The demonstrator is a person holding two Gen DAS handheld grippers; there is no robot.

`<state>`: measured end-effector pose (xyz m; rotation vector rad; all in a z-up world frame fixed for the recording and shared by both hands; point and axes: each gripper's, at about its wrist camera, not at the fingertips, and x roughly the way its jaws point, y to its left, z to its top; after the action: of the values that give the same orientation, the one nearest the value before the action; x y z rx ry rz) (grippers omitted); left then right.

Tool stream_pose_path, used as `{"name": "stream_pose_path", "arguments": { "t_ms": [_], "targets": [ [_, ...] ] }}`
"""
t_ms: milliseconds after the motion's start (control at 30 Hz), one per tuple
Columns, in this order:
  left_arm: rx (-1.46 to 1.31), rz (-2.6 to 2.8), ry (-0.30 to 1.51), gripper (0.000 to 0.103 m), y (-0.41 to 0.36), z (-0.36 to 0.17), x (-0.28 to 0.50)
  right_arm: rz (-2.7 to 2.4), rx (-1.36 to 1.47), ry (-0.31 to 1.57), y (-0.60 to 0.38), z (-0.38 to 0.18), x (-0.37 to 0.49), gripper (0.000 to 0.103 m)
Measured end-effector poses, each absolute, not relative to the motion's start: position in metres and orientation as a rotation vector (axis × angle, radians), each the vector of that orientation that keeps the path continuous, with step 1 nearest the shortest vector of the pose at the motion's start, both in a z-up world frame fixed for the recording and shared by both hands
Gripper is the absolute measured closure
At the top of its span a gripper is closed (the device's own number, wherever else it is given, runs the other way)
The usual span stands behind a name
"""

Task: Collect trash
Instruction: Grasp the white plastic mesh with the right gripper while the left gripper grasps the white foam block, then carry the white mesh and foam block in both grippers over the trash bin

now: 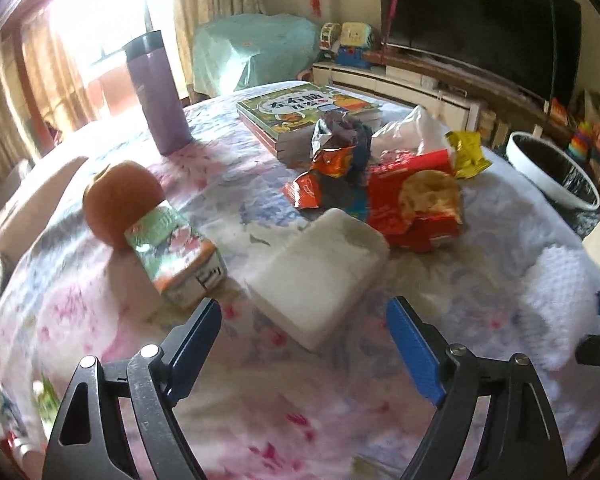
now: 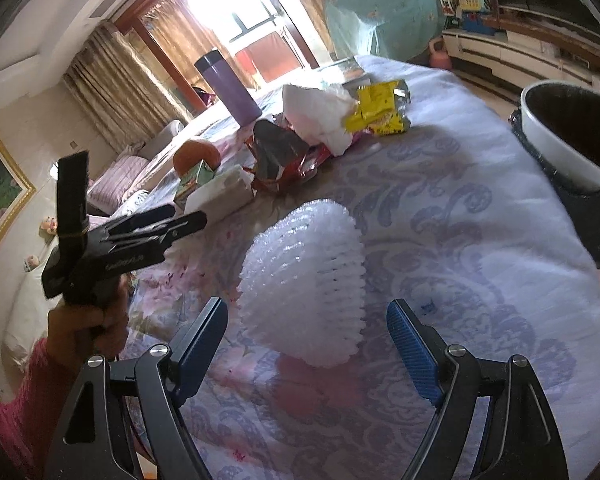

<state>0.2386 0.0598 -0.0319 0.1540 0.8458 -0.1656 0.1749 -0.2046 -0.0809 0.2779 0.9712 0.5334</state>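
Trash lies on a table with a floral cloth (image 1: 260, 400). My left gripper (image 1: 304, 312) is open and empty, its jaws just short of a white tissue pack (image 1: 320, 272). A green juice carton (image 1: 176, 256) lies to its left. Beyond are a red cracker wrapper (image 1: 416, 204), an orange snack bag (image 1: 332, 164), a yellow wrapper (image 1: 468, 152) and a white plastic bag (image 1: 412, 128). My right gripper (image 2: 308, 316) is open and empty, its jaws either side of a white foam fruit net (image 2: 304, 284). A white trash bin (image 2: 568, 136) stands off the table's right edge.
An orange fruit (image 1: 120, 200) sits behind the carton. A purple tumbler (image 1: 156, 92) and a stack of books (image 1: 308, 112) stand at the far side. The left gripper's body (image 2: 120, 240) shows in the right wrist view, held by a hand. A TV (image 1: 480, 20) is behind.
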Motion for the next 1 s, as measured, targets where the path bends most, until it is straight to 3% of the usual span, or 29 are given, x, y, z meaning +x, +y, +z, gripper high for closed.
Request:
{"name": "stream_pose_path", "arguments": {
  "t_ms": [200,233,300,400,567,1000],
  "targets": [
    [0.136,-0.177,0.87,0.019,0.065,-0.047,0.263,0.528,0.269,0.985,-0.201,-0.086,0.178,0.023],
    [0.129,-0.186,0.87,0.025,0.064,-0.047,0.264,0.527,0.268,0.985,-0.202,-0.086,0.178,0.027],
    [0.107,-0.234,0.882,0.042,0.062,-0.05,0.265,0.52,0.267,0.991,-0.202,-0.088,0.18,0.05],
    [0.116,-0.215,0.878,0.044,0.06,-0.053,0.263,0.509,0.267,0.985,-0.206,-0.087,0.18,0.066],
    [0.012,-0.229,0.885,0.045,0.057,-0.052,0.246,0.499,0.252,0.956,-0.214,-0.078,0.176,0.072],
    [-0.074,-0.339,0.834,0.045,0.006,-0.035,0.206,0.411,0.224,0.885,-0.255,-0.057,0.175,0.072]
  ]
}}
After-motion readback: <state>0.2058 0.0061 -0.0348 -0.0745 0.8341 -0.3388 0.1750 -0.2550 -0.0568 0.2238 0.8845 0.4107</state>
